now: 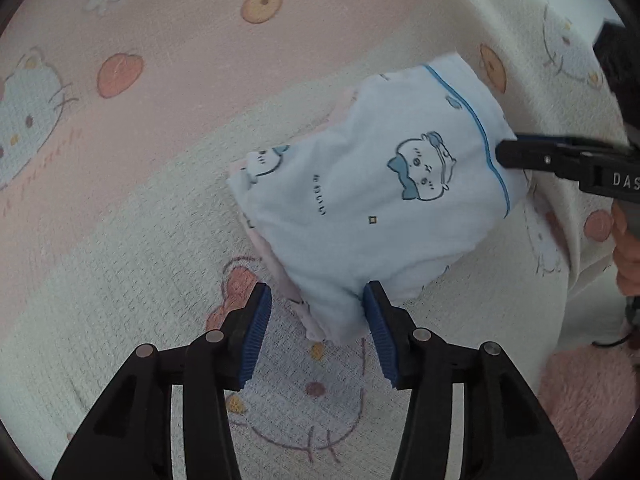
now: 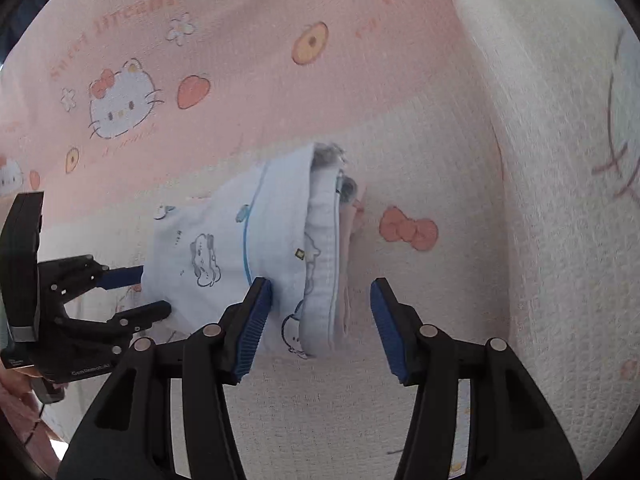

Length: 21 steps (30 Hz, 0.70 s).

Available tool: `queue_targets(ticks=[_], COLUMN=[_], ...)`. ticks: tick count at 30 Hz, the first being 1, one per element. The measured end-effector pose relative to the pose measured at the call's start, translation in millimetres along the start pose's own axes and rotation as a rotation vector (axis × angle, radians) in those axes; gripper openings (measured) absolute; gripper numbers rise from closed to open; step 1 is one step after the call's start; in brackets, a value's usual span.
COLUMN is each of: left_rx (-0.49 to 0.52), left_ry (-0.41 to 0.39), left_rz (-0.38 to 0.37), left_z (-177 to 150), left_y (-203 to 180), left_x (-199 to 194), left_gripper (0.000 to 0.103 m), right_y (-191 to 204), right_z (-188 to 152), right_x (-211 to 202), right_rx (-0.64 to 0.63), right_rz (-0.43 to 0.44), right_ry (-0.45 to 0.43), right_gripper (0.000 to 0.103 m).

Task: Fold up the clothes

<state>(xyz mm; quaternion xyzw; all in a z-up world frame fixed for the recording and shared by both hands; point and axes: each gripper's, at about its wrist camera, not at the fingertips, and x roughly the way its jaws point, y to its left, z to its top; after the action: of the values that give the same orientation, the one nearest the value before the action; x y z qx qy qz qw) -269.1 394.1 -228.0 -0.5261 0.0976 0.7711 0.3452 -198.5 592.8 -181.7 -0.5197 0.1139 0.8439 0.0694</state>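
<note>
- A waffle-textured blanket (image 1: 120,216) in pink and cream bands, printed with cartoon cats, bows and flowers, covers the whole surface.
- One folded pale-blue soft cotton garment (image 1: 372,200), with a blue piped line and small cartoon-animal prints, lies on the cream band; a pink layer shows beneath its edges.
- Two black plastic grippers with ribbed blue pads flank the bundle.
- The left gripper (image 1: 316,336) stands with its jaws apart around the garment's near corner, pads not pressing.
- The right gripper (image 2: 320,324) is likewise parted over the stacked fold edges, gripping nothing.
- A fluffy pink fabric (image 1: 592,408) lies beyond the blanket's edge.
</note>
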Motion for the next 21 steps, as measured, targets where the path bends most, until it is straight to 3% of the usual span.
queue_targets(ticks=[2, 5, 9, 11, 13, 14, 21], left_rx=[-0.054, -0.127, -0.298, -0.327, -0.333, -0.336, -0.430], left_ry=[-0.043, -0.091, -0.200, -0.252, -0.275, -0.274, -0.390], left_rz=[0.002, -0.033, -0.038, -0.002, 0.056, 0.099, 0.249], left_z=[-3, -8, -22, -21, -23, -21, -77], left_y=[12, 30, 56, 78, 96, 112, 180], left_x=[-22, -52, -107, -136, -166, -173, -286], left_gripper=[0.051, 0.051, 0.052, 0.054, 0.059, 0.068, 0.099], right_y=[-4, 11, 53, 82, 114, 131, 241], right_z=[-2, -5, -3, -1, 0, -1, -24], right_x=[-15, -41, -77, -91, -104, -107, -122], right_rx=[0.042, -0.003, -0.032, -0.048, -0.066, -0.072, -0.104], right_rz=[-0.007, -0.009, -0.009, 0.007, 0.028, 0.043, 0.150], right_ry=[-0.033, -0.060, -0.113, -0.142, -0.167, -0.173, -0.194], right_gripper=[0.053, 0.053, 0.054, 0.059, 0.070, 0.071, 0.071])
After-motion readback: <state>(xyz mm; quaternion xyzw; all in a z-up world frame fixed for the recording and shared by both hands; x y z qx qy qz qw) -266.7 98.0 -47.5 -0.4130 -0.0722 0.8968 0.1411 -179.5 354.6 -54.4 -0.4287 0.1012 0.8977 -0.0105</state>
